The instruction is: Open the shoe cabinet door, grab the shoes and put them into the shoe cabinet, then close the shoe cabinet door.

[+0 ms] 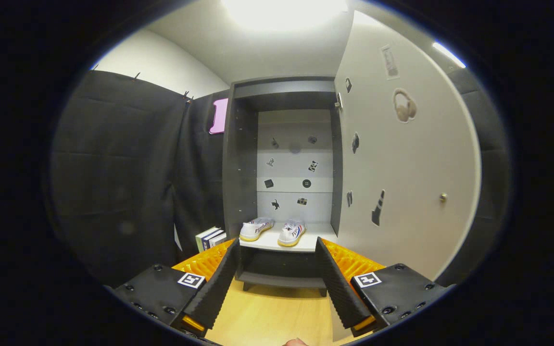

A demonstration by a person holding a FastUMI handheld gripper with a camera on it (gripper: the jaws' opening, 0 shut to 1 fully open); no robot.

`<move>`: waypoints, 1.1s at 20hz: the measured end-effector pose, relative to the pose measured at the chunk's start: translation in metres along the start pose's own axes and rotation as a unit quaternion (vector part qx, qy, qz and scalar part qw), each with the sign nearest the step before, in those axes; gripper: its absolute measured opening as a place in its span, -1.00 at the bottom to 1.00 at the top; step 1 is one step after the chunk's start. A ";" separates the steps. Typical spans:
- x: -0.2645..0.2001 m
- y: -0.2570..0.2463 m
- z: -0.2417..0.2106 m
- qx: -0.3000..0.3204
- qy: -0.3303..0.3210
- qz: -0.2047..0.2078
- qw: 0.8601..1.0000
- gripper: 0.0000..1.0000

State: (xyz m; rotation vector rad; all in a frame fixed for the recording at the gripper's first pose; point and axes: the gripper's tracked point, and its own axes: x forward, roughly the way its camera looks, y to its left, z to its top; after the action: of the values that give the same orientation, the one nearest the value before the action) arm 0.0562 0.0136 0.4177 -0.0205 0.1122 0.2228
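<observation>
The dark shoe cabinet (pixel 238 163) stands straight ahead with its white door (pixel 402 192) swung wide open to the right. A small round knob (pixel 443 197) sits near the door's free edge. Two white shoes with yellow soles rest side by side on the white shelf (pixel 277 244) inside: the left shoe (pixel 256 228) and the right shoe (pixel 292 232). My gripper (pixel 277 262) is open, its fingers apart with nothing between them. It hangs back from the cabinet, and the shelf's front edge shows between the fingertips.
Several upright books (pixel 210 238) stand on the floor left of the cabinet. The wooden floor (pixel 277 312) lies below my fingers. Small stickers dot the cabinet's back panel and the door's inner face. Black cloth walls close in on the left and far right.
</observation>
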 end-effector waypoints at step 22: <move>-0.074 -0.261 -0.011 0.059 0.002 -0.267 0.962 0.96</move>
State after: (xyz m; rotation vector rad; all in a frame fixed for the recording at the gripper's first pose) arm 0.0409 -0.2581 0.4169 0.0672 0.1191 -0.3238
